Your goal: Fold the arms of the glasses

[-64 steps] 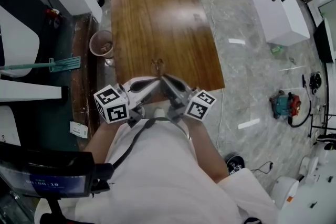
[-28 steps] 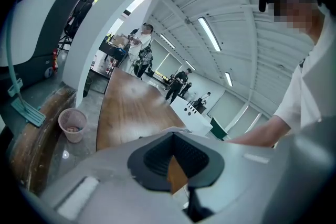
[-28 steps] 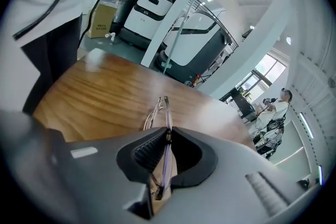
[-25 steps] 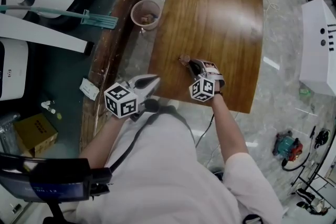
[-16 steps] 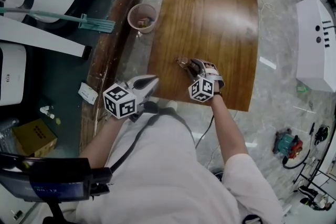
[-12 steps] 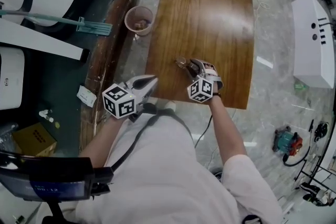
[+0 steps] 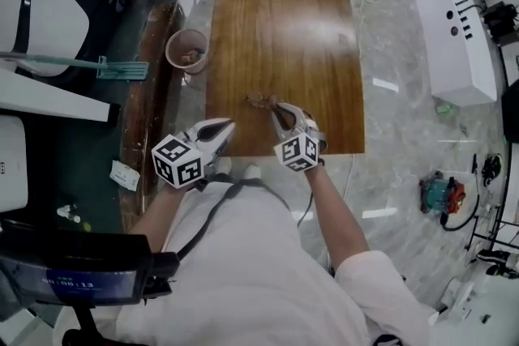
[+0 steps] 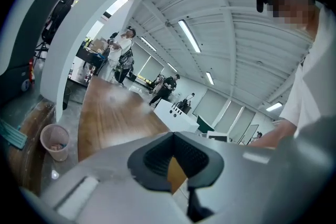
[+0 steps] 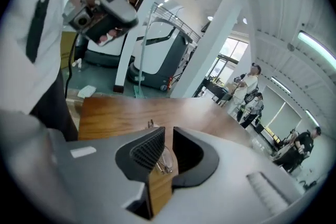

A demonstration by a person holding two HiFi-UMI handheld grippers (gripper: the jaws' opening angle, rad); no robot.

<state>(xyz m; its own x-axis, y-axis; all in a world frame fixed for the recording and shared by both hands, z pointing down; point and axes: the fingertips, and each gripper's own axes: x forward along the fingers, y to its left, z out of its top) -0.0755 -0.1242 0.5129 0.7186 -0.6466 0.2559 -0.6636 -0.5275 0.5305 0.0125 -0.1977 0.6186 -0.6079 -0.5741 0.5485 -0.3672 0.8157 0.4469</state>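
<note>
The glasses [image 7: 258, 101] lie on the wooden table [image 7: 280, 20] near its front edge, thin-framed and small. My right gripper [image 7: 278, 109] hovers just right of them, pointing at them. In the right gripper view a lens of the glasses [image 9: 164, 161] shows through the narrow gap of the right gripper [image 9: 168, 134], on the table beyond the tips. Its jaws have just been closing and press on nothing. My left gripper [image 7: 225, 126] is shut and empty at the table's front left corner. In its own view the left gripper [image 8: 173, 136] looks along the table.
A pink bin [image 7: 187, 51] stands on the floor left of the table, with a teal mop [image 7: 122, 69] beyond it. A white cabinet [image 7: 454, 36] stands to the right, a red and teal tool [image 7: 442, 194] on the floor. Several people stand at the far end.
The right gripper has lifted a little and rolled beside the glasses, which stay on the table. The left gripper has risen slightly. The head camera has swung, shifting the table in view.
</note>
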